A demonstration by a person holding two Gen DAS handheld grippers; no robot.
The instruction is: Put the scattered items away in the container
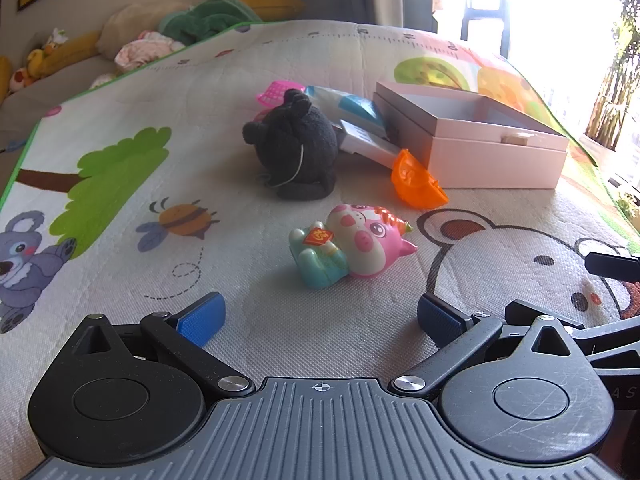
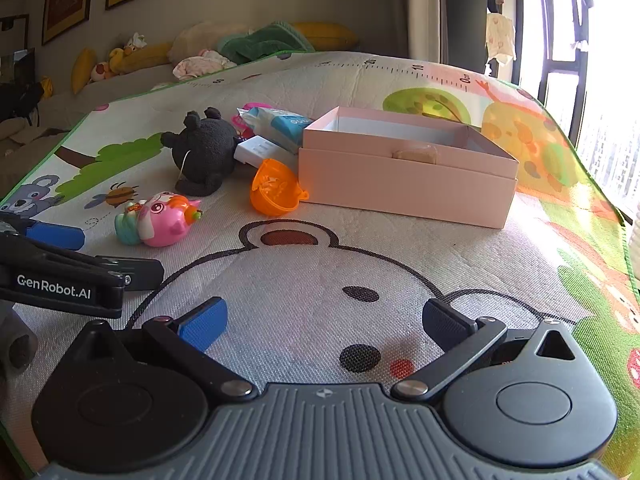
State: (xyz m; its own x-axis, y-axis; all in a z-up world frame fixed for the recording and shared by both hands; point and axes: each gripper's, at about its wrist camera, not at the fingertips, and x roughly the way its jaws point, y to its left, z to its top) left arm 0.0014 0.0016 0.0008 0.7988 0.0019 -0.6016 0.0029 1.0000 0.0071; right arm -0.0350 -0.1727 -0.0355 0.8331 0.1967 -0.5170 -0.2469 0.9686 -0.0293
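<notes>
Both grippers hover low over a printed play mat [image 2: 320, 264] with cartoon animals and trees on it. The left gripper [image 1: 320, 318] is released, its blue pads spread wide with nothing between them, and it points at a pink pig toy [image 1: 352, 244] lying on its side just beyond the pads. The right gripper [image 2: 324, 320] is also released and empty, held over the bear's face printed on the mat.

Farther back lies a black plush toy [image 1: 294, 148], with a pink plastic basket [image 1: 274, 94] partly hidden behind it. To the right of the plush, a white carton [image 1: 364, 142] and a blue-and-white packet [image 1: 348, 106] lie against the left wall of an open pink box [image 2: 404, 184], which sits on the far right of the mat. An orange plastic half-shell [image 2: 276, 188] rests just beside the box's near left corner. A small tan object [image 2: 414, 154] is already inside the box against its near wall; what it is cannot be told.

Beyond the mat's far edge, cushions and soft toys are piled on a sofa [image 2: 120, 80].
</notes>
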